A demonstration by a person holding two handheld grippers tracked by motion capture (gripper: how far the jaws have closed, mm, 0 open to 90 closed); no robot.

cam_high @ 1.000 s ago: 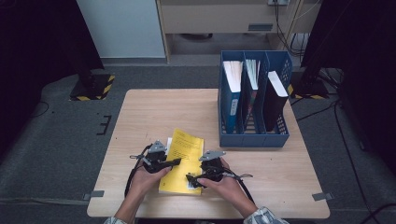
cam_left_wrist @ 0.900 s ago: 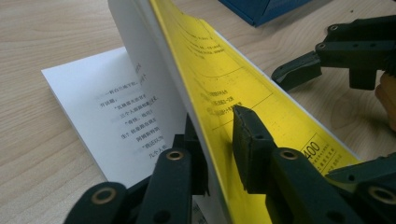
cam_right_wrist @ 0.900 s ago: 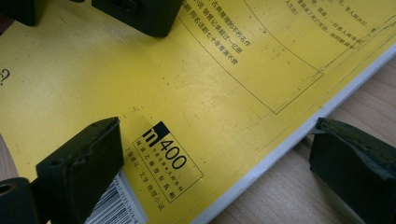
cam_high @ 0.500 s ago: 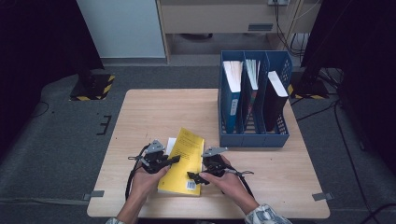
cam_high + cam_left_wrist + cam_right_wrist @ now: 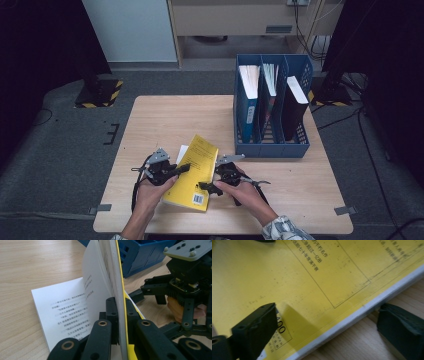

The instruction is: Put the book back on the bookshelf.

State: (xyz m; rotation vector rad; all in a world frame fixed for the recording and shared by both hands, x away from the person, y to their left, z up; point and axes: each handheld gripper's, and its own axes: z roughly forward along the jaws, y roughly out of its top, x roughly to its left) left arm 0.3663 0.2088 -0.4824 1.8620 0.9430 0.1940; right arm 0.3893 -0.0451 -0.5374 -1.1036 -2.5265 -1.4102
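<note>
The left tool (image 5: pixel 120 322) has just closed on the yellow paperback (image 5: pixel 194 172) cover near the bench's (image 5: pixel 160 120) front edge; the right tool (image 5: pixel 332 322) straddles its corner, wide. Lift slowly, pinning the pages flat.

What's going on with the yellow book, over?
Left gripper shut on the book cover, lifting it. Right gripper open, jaws straddling the book's edge. Nothing in the way.
</note>
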